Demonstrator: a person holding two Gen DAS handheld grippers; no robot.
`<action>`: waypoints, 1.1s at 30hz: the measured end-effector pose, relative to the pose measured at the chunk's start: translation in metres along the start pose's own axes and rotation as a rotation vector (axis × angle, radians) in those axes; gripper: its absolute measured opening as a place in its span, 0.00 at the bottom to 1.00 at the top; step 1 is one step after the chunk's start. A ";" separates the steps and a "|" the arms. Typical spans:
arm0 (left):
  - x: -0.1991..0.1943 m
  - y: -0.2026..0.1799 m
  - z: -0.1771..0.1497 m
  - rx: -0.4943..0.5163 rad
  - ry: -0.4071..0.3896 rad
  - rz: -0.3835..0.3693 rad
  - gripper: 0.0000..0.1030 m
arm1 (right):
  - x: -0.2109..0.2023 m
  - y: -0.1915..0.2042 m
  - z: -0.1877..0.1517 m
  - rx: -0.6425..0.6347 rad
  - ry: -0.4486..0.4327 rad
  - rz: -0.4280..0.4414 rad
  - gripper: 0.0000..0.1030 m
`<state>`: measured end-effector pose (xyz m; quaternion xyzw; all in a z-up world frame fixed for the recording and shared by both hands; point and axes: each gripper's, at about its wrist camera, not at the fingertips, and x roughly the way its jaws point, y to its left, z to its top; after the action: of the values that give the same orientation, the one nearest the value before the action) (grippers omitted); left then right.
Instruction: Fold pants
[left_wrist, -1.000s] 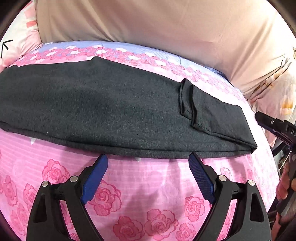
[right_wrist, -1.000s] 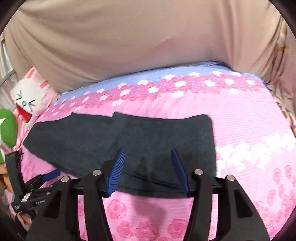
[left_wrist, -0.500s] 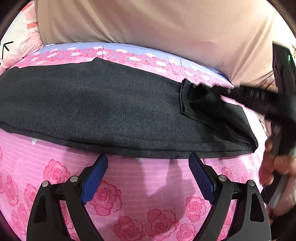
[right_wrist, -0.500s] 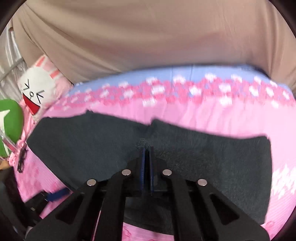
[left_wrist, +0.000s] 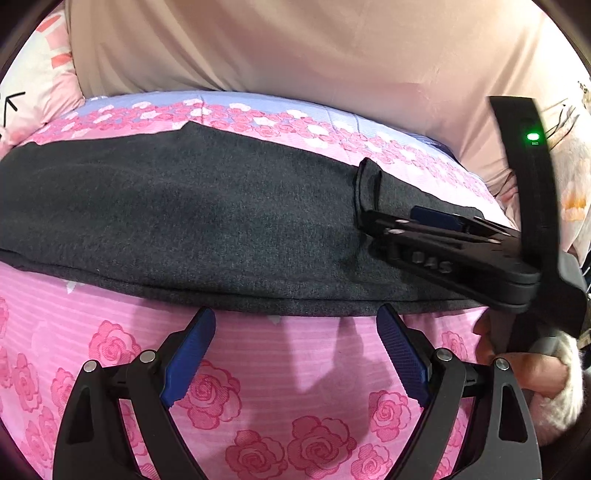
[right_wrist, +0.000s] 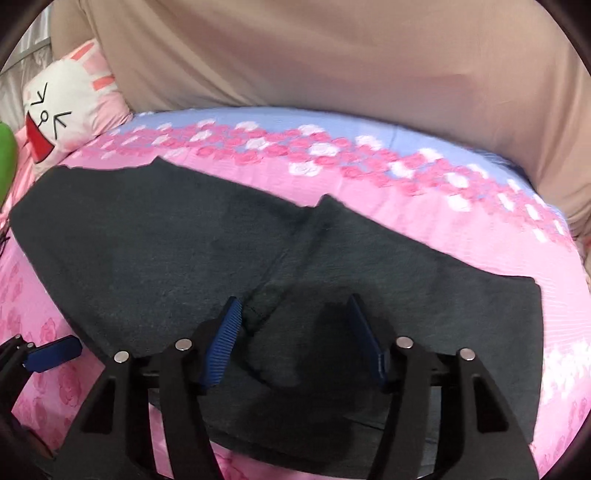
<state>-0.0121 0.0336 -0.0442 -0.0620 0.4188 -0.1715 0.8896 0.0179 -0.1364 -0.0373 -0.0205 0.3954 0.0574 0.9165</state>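
Dark grey pants (left_wrist: 184, 221) lie spread lengthwise on a pink rose-print bedsheet (left_wrist: 258, 369), with a raised fold (left_wrist: 369, 184) toward their right end. My left gripper (left_wrist: 295, 314) is open just short of the pants' near edge, nothing between its blue pads. My right gripper (right_wrist: 294, 301) hovers low over the pants (right_wrist: 147, 251) by the fold, its jaws opening. A small wrinkle of cloth lies by its left pad (right_wrist: 225, 339), but neither pad presses on it. In the left wrist view the right gripper (left_wrist: 376, 221) reaches in from the right onto the pants.
A beige cloth (right_wrist: 332, 55) rises behind the bed. A bunny-face pillow (right_wrist: 62, 107) and something green (right_wrist: 5, 158) sit at the far left. A hand in a white fuzzy sleeve (left_wrist: 546, 373) holds the right gripper. The left gripper's blue pad (right_wrist: 55, 352) shows at lower left.
The right gripper moved left and lower over the pants, shut half a second ago near the fold, and now stands open again. The left gripper has stayed put.
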 end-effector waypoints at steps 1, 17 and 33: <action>-0.001 -0.001 -0.001 0.004 -0.002 0.001 0.84 | 0.003 -0.002 -0.001 0.004 0.019 0.004 0.55; 0.002 -0.004 -0.002 0.028 0.008 0.032 0.84 | 0.011 0.025 0.001 0.004 0.084 0.228 0.24; 0.023 -0.025 0.048 -0.034 0.012 -0.015 0.84 | -0.051 -0.165 -0.088 0.480 -0.004 0.066 0.73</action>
<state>0.0316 0.0001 -0.0241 -0.0790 0.4263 -0.1712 0.8847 -0.0598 -0.3122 -0.0621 0.2112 0.3965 -0.0084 0.8934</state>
